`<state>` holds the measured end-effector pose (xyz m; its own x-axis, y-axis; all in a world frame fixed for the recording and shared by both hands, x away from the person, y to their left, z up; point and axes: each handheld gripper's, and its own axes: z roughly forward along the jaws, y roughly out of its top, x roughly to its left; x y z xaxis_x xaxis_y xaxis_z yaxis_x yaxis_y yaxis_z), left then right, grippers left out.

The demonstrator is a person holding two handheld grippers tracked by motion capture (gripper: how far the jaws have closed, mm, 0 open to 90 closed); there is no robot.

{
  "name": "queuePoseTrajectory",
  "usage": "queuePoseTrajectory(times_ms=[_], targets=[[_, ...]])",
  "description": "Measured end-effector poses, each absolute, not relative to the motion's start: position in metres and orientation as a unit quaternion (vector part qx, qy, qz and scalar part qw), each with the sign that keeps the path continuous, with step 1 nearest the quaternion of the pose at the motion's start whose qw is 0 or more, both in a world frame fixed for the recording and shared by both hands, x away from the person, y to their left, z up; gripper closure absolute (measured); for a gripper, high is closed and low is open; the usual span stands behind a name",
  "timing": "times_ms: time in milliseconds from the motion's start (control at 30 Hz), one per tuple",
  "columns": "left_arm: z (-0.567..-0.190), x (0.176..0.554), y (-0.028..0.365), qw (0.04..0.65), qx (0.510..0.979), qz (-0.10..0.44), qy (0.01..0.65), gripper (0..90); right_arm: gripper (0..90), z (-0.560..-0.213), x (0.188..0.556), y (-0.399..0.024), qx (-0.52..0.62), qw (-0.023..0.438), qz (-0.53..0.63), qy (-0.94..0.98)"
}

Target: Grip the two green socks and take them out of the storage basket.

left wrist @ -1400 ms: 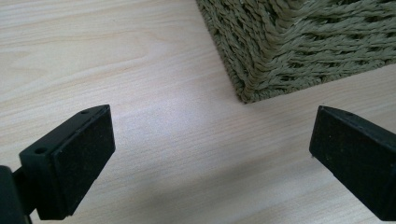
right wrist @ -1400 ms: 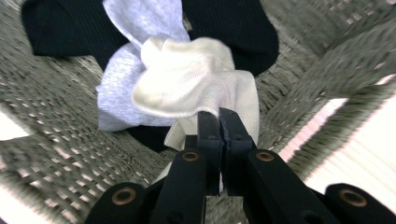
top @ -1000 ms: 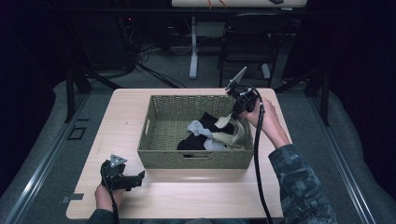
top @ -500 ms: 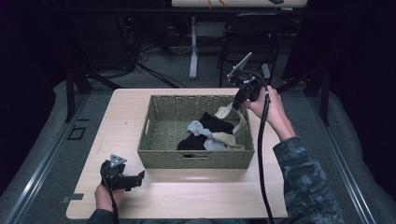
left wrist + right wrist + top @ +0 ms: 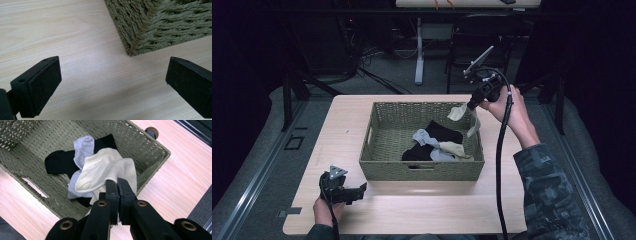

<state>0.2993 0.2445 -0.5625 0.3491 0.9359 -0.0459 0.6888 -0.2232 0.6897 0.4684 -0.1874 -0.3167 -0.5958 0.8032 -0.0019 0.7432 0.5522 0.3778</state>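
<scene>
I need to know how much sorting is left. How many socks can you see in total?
At least 4: a cream sock hanging from the right gripper above the basket, and a black sock, a grey sock and another cream sock piled inside. More may be hidden underneath.

cream sock point(image 5: 107, 167) | limp, hanging | above basket's point(image 5: 422, 170) right end

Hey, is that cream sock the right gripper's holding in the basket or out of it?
Out: the cream sock hangs from the shut right gripper above the basket rim.
</scene>
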Motion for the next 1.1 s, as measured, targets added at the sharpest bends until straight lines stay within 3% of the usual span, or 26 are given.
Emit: queuePoseTrajectory(times_ms=[767,1100], targets=[[-0.562,0.299,0.245,0.318,0.757,0.195,0.537,0.1,88.3,-0.302,0.44,-0.268,0.496,0.111,0.214,0.834],[-0.562,0.299,0.246,0.321,0.756,0.196,0.536,0.0,88.3,-0.333,0.431,-0.302,0.535,0.109,0.216,0.809]])
